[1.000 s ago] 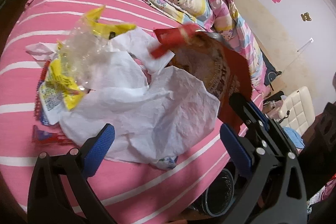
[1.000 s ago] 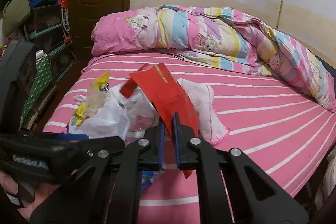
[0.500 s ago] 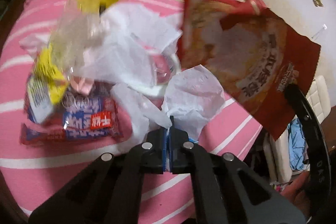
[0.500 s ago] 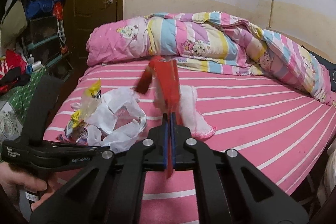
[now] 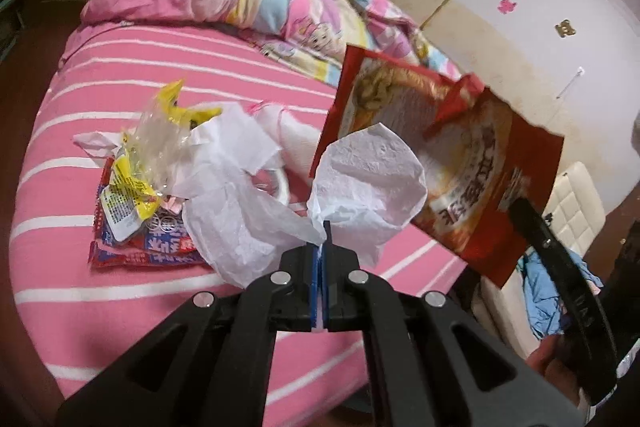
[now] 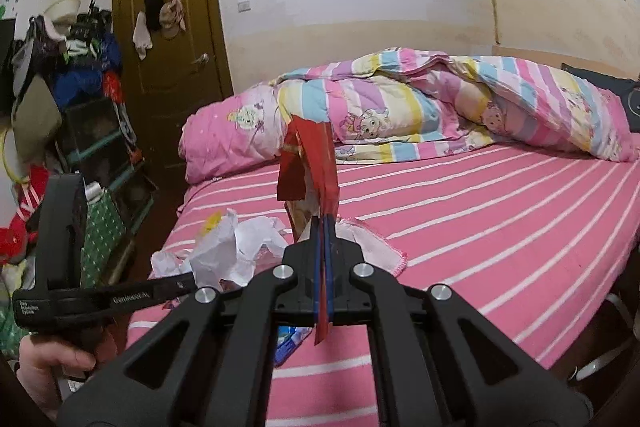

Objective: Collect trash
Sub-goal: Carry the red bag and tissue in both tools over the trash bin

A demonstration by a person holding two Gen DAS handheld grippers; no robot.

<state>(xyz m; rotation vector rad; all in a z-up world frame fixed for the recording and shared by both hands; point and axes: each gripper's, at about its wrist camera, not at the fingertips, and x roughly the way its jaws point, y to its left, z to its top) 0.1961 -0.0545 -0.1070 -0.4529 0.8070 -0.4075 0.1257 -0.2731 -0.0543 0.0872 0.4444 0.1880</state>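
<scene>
Left gripper (image 5: 321,247) fingers clamp crumpled white tissue (image 5: 368,183); right gripper (image 6: 325,227) fingers clamp red snack bag (image 6: 316,163) above pink striped bed (image 6: 480,227).

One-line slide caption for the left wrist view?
Left gripper pinches white tissue above littered pink striped bed; right gripper's red snack bag hangs alongside.
</scene>
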